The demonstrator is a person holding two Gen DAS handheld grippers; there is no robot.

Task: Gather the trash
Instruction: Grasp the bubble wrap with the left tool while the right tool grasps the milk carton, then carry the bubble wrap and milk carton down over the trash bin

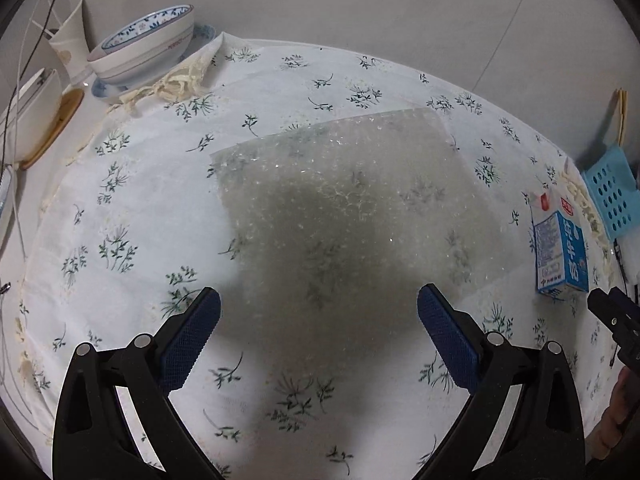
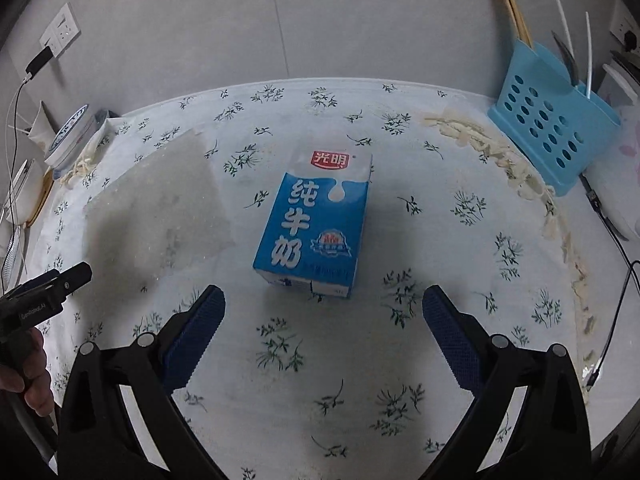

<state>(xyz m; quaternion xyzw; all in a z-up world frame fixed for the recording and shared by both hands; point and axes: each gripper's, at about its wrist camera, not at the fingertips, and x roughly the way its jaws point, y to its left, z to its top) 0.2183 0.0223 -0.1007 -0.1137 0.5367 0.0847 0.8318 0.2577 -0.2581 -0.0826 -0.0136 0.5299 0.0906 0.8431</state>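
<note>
Blue-padded fingers (image 1: 192, 336) of the left gripper (image 1: 319, 334) are standing wide apart over the flowered cloth (image 1: 120, 208), holding nothing. Just beyond them a sheet of bubble wrap (image 1: 340, 200) is lying flat on the cloth, its near edge reaching in between the fingers. To its right, near the cloth's edge, a blue milk carton (image 1: 560, 252) is lying. In the right wrist view the right gripper (image 2: 324, 334) is likewise gaping wide and empty, with the carton (image 2: 316, 224) resting on its side just ahead of the fingertips, the wrap (image 2: 160, 208) lying to its left. Stacked bowls (image 1: 148, 40) are sitting at the far left, and a blue holder (image 2: 556, 136) is standing at the far right.
</note>
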